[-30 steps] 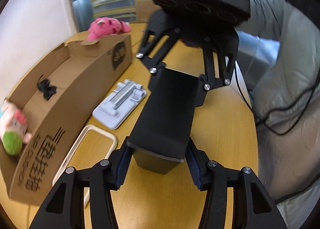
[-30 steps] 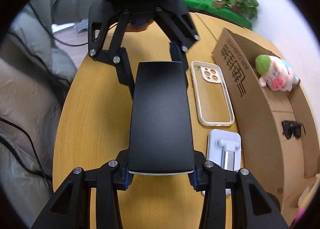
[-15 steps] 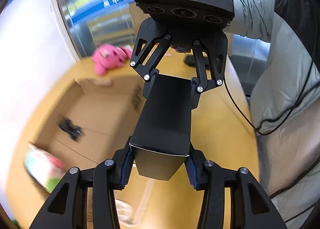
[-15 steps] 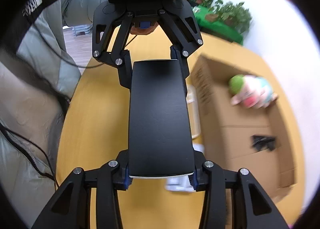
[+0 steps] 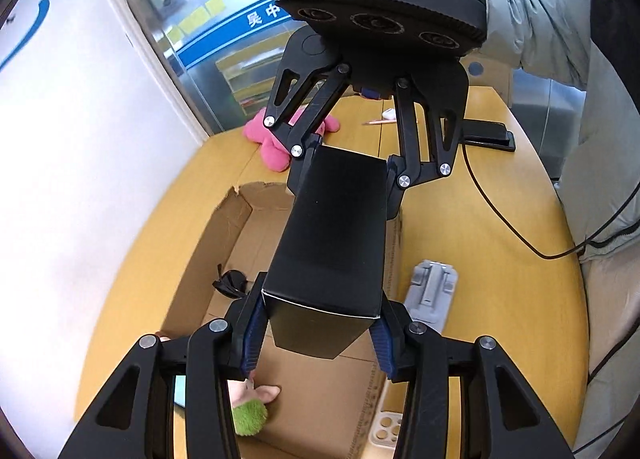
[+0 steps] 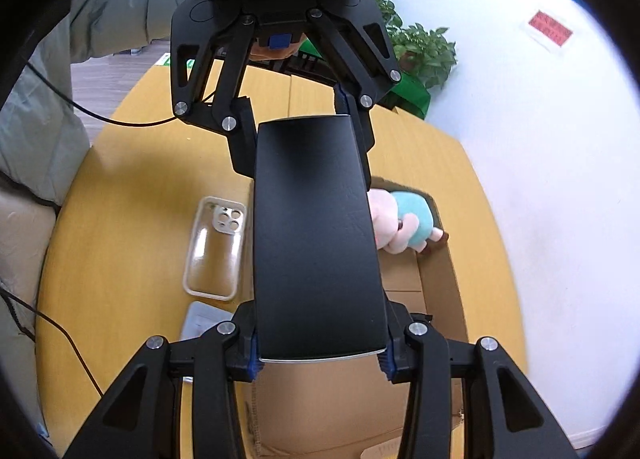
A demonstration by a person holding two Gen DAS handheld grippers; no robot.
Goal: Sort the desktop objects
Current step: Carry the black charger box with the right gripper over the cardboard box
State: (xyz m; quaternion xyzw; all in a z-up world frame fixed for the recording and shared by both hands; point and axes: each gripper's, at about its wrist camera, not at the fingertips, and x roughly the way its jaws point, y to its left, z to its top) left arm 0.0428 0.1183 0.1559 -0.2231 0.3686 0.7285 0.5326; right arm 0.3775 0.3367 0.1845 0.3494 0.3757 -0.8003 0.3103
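left wrist view: a long black rectangular box (image 5: 332,235) is held at each end, clamped between the partly open pads of the left gripper (image 5: 318,333) and, at the far end, the right gripper (image 5: 346,173). it is carried in the air above an open brown cardboard carton (image 5: 224,235) on a round wooden table (image 5: 480,239). a clear phone case (image 6: 214,255) is seen beside the carton.

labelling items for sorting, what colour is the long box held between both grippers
Plain matte black long box, clearest in the right wrist view, clamped by the right gripper and left gripper.
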